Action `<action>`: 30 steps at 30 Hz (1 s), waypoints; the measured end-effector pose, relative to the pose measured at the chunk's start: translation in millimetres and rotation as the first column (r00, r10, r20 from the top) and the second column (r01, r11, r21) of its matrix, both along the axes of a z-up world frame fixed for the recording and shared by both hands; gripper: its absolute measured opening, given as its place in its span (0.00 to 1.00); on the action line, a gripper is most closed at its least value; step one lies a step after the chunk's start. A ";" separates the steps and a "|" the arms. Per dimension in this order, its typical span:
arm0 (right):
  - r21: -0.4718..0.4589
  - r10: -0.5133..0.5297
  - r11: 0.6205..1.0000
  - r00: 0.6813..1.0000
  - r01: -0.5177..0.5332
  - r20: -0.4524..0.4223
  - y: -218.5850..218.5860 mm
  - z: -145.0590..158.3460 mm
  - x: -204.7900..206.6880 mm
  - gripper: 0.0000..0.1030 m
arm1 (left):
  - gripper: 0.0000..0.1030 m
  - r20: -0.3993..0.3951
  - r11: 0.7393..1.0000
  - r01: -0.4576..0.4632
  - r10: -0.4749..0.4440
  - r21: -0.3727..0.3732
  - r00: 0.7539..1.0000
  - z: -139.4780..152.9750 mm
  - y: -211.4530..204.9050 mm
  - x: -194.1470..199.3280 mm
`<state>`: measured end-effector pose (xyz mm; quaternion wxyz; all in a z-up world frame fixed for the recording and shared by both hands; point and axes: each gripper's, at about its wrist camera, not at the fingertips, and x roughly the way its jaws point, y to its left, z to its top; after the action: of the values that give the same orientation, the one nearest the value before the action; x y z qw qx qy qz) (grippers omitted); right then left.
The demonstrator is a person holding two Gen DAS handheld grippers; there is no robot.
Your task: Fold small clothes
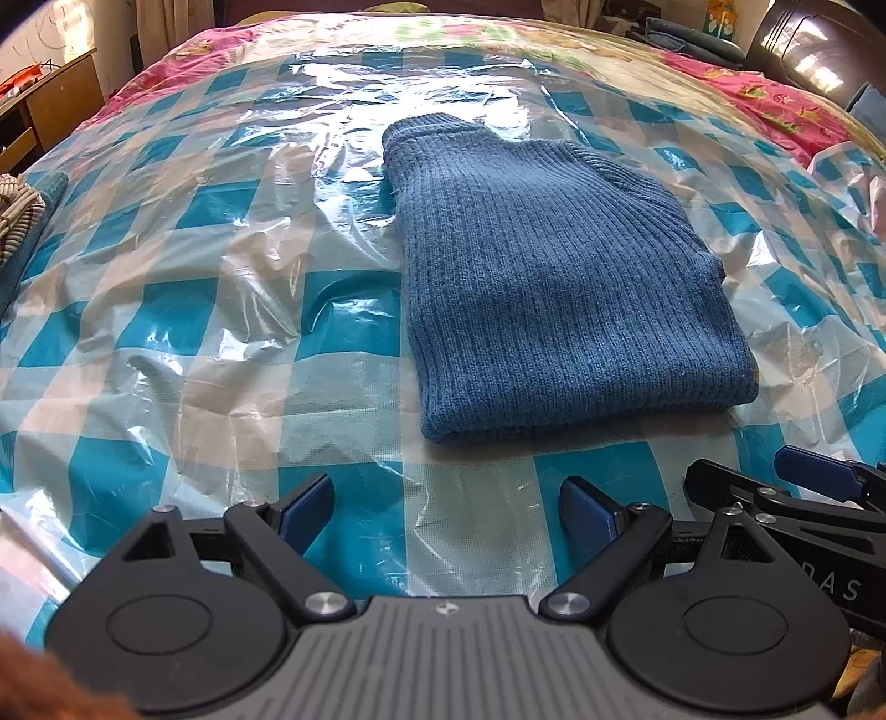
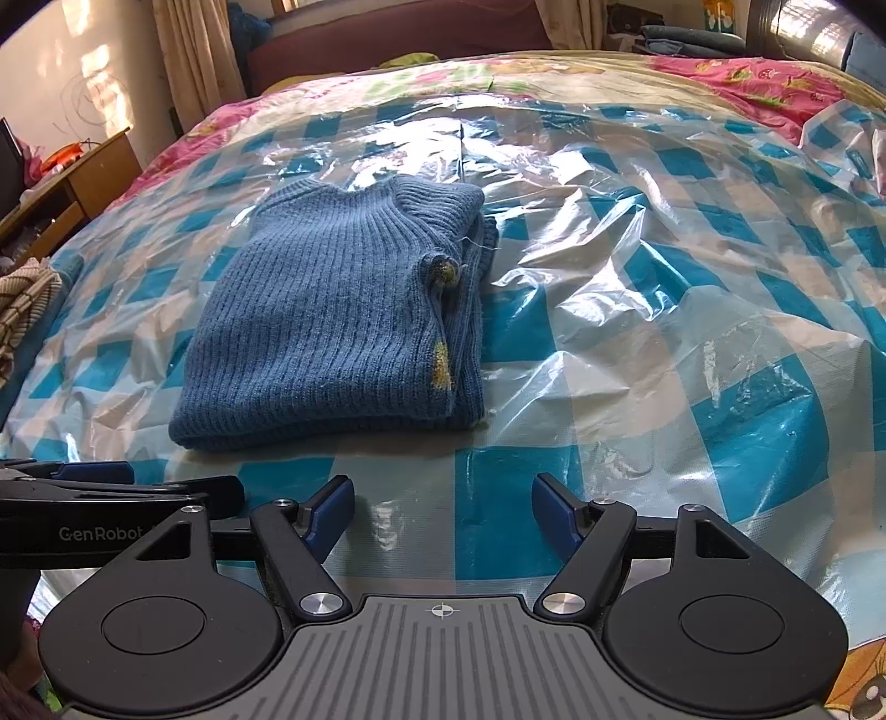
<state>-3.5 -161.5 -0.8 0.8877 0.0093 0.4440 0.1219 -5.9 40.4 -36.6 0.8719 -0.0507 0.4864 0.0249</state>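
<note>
A small blue ribbed knit sweater [image 1: 559,277] lies folded into a compact rectangle on the blue-and-white checked plastic sheet [image 1: 221,310]; it also shows in the right wrist view [image 2: 332,327], with yellow patches along its right edge. My left gripper [image 1: 446,512] is open and empty, just in front of the sweater's near hem. My right gripper [image 2: 443,512] is open and empty, in front of and to the right of the sweater. The right gripper's fingers [image 1: 814,476] show at the right edge of the left view; the left gripper's fingers [image 2: 94,473] show at the left of the right view.
The plastic sheet covers a bed with a pink floral cover [image 2: 747,77]. A striped cloth [image 2: 22,304] lies at the left edge. A wooden desk [image 2: 83,177] stands to the far left. Folded blue items [image 2: 686,39] sit beyond the bed's far right.
</note>
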 end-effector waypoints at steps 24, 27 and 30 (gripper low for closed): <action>-0.013 -0.004 1.000 1.000 0.004 0.000 1.0 -0.8 0.0 0.72 | 0.90 -0.002 1.000 0.003 -0.003 0.004 1.000 -0.7 -0.2 -0.5; -0.013 -0.003 1.000 1.000 0.003 0.002 0.9 -0.7 0.0 0.72 | 0.90 0.001 1.000 0.003 -0.003 0.005 1.000 -0.5 -0.3 -0.5; -0.013 -0.004 1.000 1.000 0.004 0.001 1.1 -0.8 -0.1 0.72 | 0.90 0.004 1.000 0.003 -0.003 0.004 1.000 -0.3 0.3 -0.5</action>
<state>-3.6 -160.4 -1.6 0.8881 0.0045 0.4444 0.1173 -6.4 40.6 -36.9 0.8729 -0.0483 0.4848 0.0247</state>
